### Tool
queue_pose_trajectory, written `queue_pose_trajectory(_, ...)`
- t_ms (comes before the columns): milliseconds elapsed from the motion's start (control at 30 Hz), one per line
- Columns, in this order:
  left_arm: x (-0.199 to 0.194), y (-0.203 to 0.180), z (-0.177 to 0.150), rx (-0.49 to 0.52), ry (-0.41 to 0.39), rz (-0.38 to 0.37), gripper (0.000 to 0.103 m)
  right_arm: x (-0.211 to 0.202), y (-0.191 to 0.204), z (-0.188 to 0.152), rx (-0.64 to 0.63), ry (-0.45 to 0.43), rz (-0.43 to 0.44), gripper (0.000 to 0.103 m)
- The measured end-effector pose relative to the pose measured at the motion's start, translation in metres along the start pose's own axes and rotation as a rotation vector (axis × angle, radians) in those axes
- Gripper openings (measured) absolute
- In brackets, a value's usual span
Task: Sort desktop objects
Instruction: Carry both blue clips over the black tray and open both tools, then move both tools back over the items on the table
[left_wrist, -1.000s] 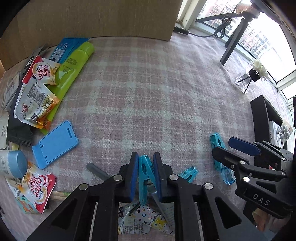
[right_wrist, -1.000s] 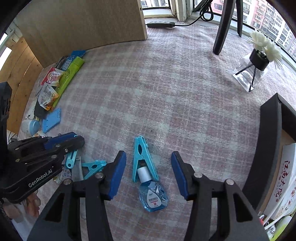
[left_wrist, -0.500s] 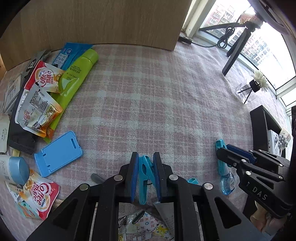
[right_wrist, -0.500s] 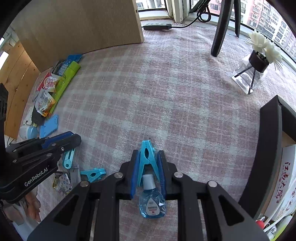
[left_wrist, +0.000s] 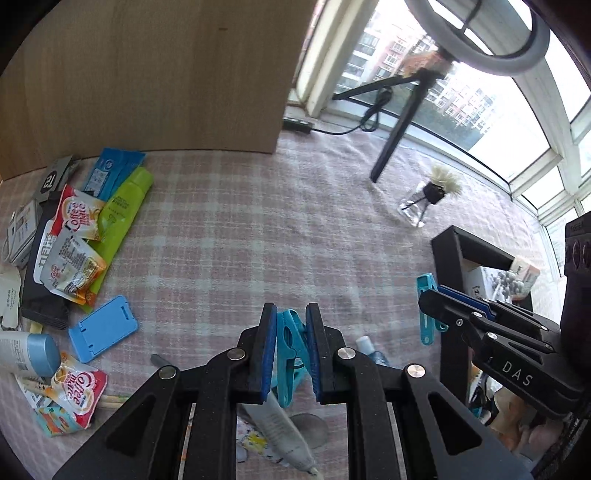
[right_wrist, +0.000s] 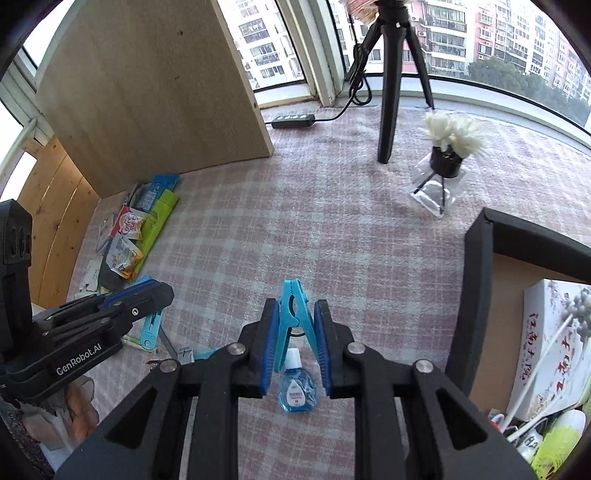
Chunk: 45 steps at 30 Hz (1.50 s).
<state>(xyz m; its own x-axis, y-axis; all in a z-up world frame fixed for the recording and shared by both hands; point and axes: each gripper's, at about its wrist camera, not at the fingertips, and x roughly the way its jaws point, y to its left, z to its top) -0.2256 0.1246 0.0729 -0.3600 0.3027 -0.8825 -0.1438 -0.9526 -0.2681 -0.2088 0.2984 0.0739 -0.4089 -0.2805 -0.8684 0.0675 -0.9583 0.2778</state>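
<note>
My left gripper (left_wrist: 291, 314) is shut on a teal clothespin (left_wrist: 290, 345), lifted above the pink plaid cloth (left_wrist: 258, 240). My right gripper (right_wrist: 295, 310) is shut on a second teal clothespin (right_wrist: 293, 314), also held clear of the cloth. Directly below it a small blue dropper bottle (right_wrist: 295, 391) lies on the cloth. In the left wrist view the right gripper (left_wrist: 428, 295) reaches in from the right with its clothespin (left_wrist: 425, 328) hanging from the jaws. The left gripper (right_wrist: 162, 291) shows at the left of the right wrist view, its clothespin (right_wrist: 151, 326) hanging down.
A black open box (right_wrist: 476, 295) with cards and sticks stands at the right. A vase of white flowers (right_wrist: 443, 162), a tripod leg (right_wrist: 388, 110) and a wooden board (right_wrist: 147, 92) stand behind. Coffee sachets (left_wrist: 74, 236), a green tube (left_wrist: 125, 210) and a blue phone stand (left_wrist: 101, 328) lie left.
The right gripper closed on the clothespin beside the dropper bottle. Both grippers then rose off the cloth with their clothespins and tilted up; the bottle stayed on the cloth.
</note>
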Motion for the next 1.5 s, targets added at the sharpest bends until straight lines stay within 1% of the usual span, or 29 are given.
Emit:
queue_pose_trajectory(33, -0.008, -0.017, -0.001, 0.023, -0.004, -0.010, 0.015, -0.014, -0.008, -0.002, 0.007, -0.013, -0.001, 0.019)
queue_pose_trajectory(167, -0.013, -0.070, -0.009, 0.121, -0.002, -0.066, 0.015, -0.050, -0.036, -0.025, 0.036, -0.063, -0.039, 0.019)
queue_pose_trajectory(267, -0.011, -0.111, -0.018, 0.197, 0.011, -0.113, 0.015, -0.078, -0.066, -0.042, 0.091, -0.096, -0.064, 0.019)
queue_pose_trajectory(433, -0.006, -0.176, -0.042, 0.321, 0.046, -0.173, 0.015, -0.128, -0.119, -0.075, 0.191, -0.155, -0.137, 0.019)
queue_pose_trajectory(633, 0.008, -0.233, -0.069, 0.437, 0.090, -0.194, 0.015, -0.168, -0.174, -0.110, 0.311, -0.194, -0.213, 0.020)
queue_pose_trajectory(800, 0.015, -0.262, -0.085, 0.507, 0.104, -0.184, 0.015, -0.191, -0.203, -0.132, 0.389, -0.225, -0.218, 0.020)
queue_pose_trajectory(867, 0.017, -0.270, -0.088, 0.526, 0.114, -0.187, 0.015, -0.197, -0.207, -0.137, 0.402, -0.239, -0.206, 0.020)
queue_pose_trajectory(900, 0.018, -0.273, -0.091, 0.536, 0.124, -0.195, 0.017, -0.199, -0.208, -0.138, 0.400, -0.245, -0.189, 0.020)
queue_pose_trajectory(967, 0.018, -0.278, -0.093, 0.547, 0.132, -0.196, 0.037, -0.206, -0.208, -0.143, 0.401, -0.268, -0.150, 0.023)
queue_pose_trajectory(1000, 0.015, -0.278, -0.094, 0.544, 0.121, -0.200, 0.054, -0.209, -0.207, -0.144, 0.398, -0.278, -0.141, 0.030)
queue_pose_trajectory(1033, 0.011, -0.277, -0.094, 0.541, 0.103, -0.210, 0.062, -0.211, -0.203, -0.145, 0.391, -0.283, -0.139, 0.037)
queue_pose_trajectory(1100, 0.004, -0.276, -0.092, 0.546, 0.073, -0.200, 0.062, -0.215, -0.198, -0.146, 0.373, -0.295, -0.142, 0.039)
queue_pose_trajectory(1200, -0.001, -0.268, -0.086, 0.541, 0.068, -0.195, 0.062, -0.216, -0.191, -0.144, 0.356, -0.290, -0.146, 0.039)
queue_pose_trajectory(1300, -0.008, -0.250, -0.077, 0.495, 0.062, -0.200, 0.062, -0.211, -0.182, -0.139, 0.334, -0.281, -0.152, 0.039)
queue_pose_trajectory(1500, -0.021, -0.204, -0.058, 0.424, 0.042, -0.177, 0.062, -0.198, -0.154, -0.124, 0.283, -0.270, -0.131, 0.039)
